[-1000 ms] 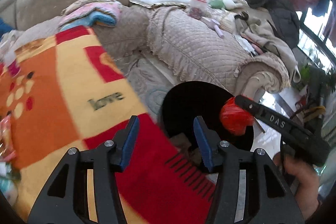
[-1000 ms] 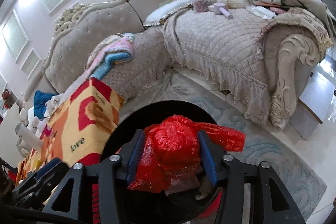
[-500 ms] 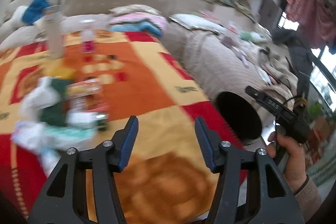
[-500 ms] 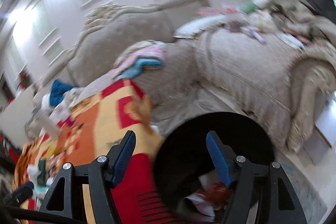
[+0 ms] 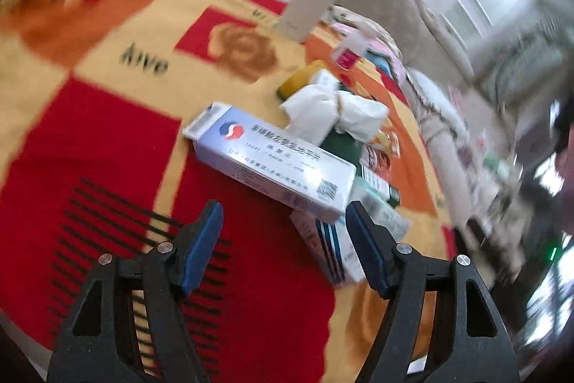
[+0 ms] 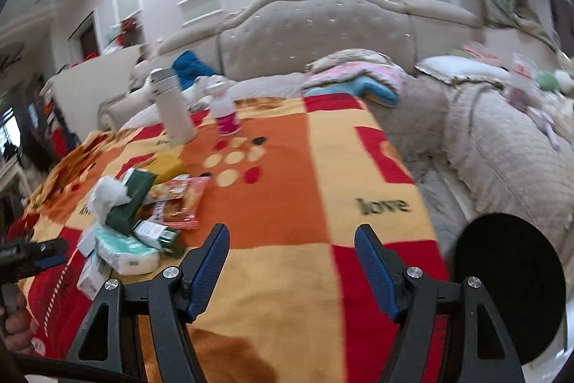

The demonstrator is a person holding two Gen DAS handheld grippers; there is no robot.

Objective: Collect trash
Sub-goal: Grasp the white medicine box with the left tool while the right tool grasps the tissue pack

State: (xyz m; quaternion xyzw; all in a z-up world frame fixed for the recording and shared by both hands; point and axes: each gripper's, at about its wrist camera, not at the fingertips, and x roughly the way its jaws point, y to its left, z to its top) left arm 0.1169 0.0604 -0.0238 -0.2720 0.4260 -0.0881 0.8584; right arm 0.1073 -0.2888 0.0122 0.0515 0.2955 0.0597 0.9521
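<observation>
Reaching for the next piece: left gripper [image 5: 283, 232] just widened, empty, at the white medicine box [image 5: 272, 160] on the blanket [image 5: 107, 139]. Right gripper [image 6: 292, 257] open, empty. Next: close on box, carry to black bin [image 6: 509, 289].

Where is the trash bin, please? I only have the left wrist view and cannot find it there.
Observer: In the right wrist view, the black bin stands off the blanket's right edge, in front of the sofa.
Operator: Thanks. Are the right tongs carrying anything?
Observer: No; the right tongs are open and empty above the blanket, their jaws having just been opening.
Operator: How do my left tongs look from there?
Observer: The left tongs enter at the left edge beside the trash pile, jaws having just been opening, nothing between them.
</observation>
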